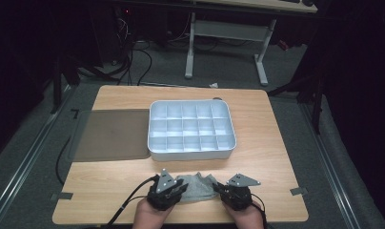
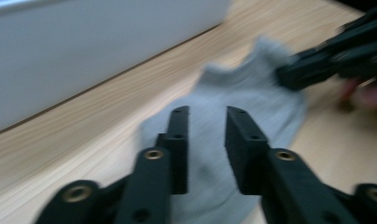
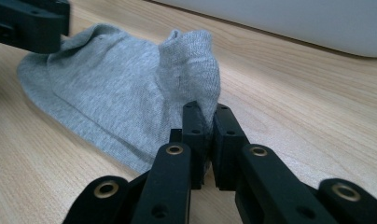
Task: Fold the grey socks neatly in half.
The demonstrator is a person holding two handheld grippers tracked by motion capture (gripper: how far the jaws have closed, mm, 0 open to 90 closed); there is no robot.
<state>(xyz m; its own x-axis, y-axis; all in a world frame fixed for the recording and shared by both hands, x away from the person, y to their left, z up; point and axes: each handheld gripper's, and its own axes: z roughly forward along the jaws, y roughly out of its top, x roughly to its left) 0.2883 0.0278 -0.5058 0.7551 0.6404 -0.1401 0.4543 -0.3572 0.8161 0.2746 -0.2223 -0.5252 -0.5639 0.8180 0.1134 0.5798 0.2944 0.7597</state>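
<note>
counter [image 1: 109, 191]: light wood, grey mat [image 1: 112, 135] at left, white divided tray [image 1: 190, 129] mid
room: dark, cables on floor
sock [image 1: 196, 187]: grey, near edge, between tools
right tool [image 3: 207, 140]: clamped on sock
left tool [image 2: 206, 149]: jaws apart over sock, not gripping

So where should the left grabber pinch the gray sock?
Probably the free end of the gray sock nearest the left gripper, coming in low along the table. The right gripper already pinches the bunched opposite end, and the left side lies flat between the left gripper's parted jaws.
</note>
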